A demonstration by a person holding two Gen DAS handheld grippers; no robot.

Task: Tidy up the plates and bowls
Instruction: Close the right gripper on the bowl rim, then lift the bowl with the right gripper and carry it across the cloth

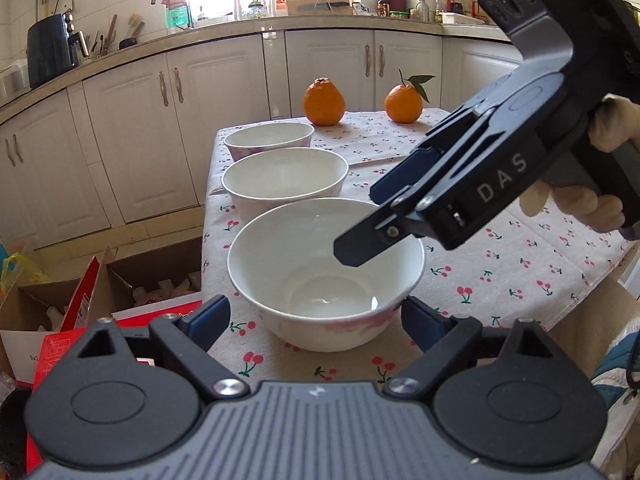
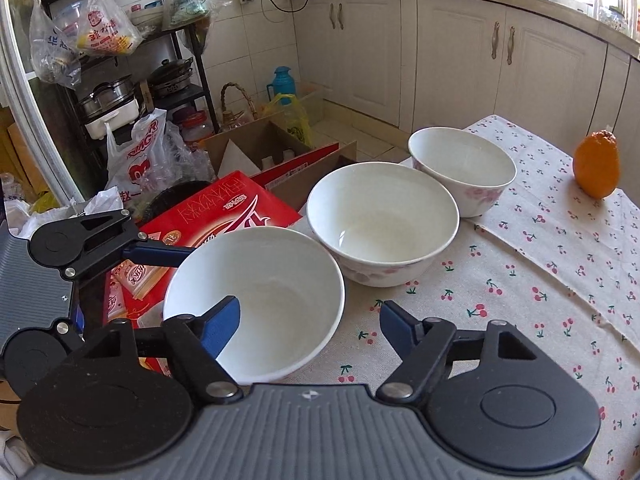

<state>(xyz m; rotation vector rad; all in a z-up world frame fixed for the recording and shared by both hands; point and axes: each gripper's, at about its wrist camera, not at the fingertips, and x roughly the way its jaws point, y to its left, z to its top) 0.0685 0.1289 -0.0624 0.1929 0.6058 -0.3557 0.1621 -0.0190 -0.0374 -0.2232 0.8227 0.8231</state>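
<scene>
Left wrist view: three bowls in a row on tablecloth (image 1: 500, 280), both grippers at the nearest bowl (image 1: 326, 276).

Glazed ceramic, so stiff, slick, chippable; best hold is prob. the rim wall. Left gripper (image 1: 316, 320) tilts down w/ jaws apart either side of its base, no contact seen. Right gripper (image 2: 310, 320) angles down, one finger (image 2: 222, 326) inside, the other outside, rim between, not clamped. Middle bowl (image 2: 382, 220) & far bowl (image 2: 462, 170) beyond.
</scene>
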